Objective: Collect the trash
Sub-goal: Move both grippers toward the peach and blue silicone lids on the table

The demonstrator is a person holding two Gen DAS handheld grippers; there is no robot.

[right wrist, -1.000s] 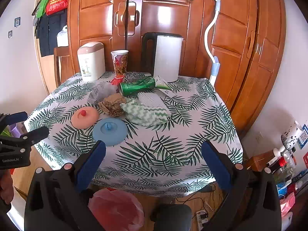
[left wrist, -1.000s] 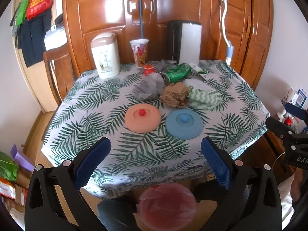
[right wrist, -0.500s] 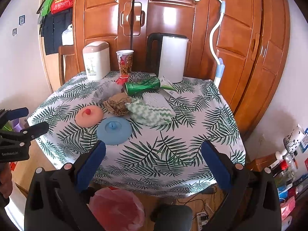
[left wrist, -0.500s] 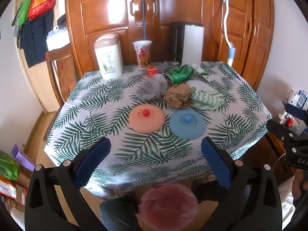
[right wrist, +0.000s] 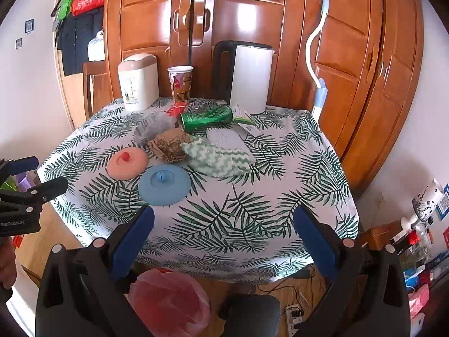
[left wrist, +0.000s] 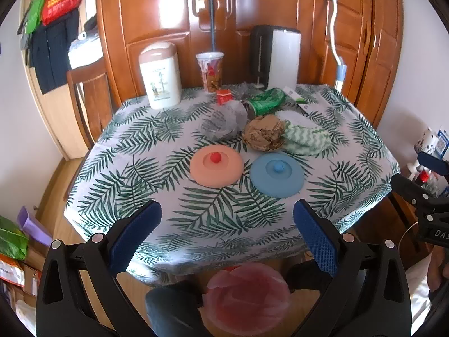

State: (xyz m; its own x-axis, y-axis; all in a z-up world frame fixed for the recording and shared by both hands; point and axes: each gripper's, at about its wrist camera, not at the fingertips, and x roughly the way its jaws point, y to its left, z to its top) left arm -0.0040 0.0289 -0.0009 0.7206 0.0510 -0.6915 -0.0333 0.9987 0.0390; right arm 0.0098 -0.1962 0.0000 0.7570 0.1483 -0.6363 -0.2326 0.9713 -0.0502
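Trash lies mid-table: a crumpled brown paper ball (left wrist: 263, 135) (right wrist: 169, 146), a crushed green can (left wrist: 265, 103) (right wrist: 206, 118), a clear plastic wrapper (left wrist: 224, 120) (right wrist: 153, 128) and a small red carton (left wrist: 223, 96) (right wrist: 176, 109). A bin lined with a pink bag (left wrist: 248, 297) (right wrist: 169, 299) stands on the floor below the table's near edge. My left gripper (left wrist: 227, 233) and right gripper (right wrist: 223, 238) are both open and empty, held before the near edge, well short of the trash.
An orange lid (left wrist: 216, 165) and a blue lid (left wrist: 277, 174) lie nearest me, with a green-white cloth (left wrist: 304, 139) beside the paper ball. At the back stand a cream canister (left wrist: 160, 78), a paper cup (left wrist: 213, 70) and a white kettle (left wrist: 276, 56). A chair (left wrist: 89, 98) stands at left.
Both grippers have shifted slightly, so the table sits a little further right in each view. Both stay open and empty. Nothing on the table has moved.
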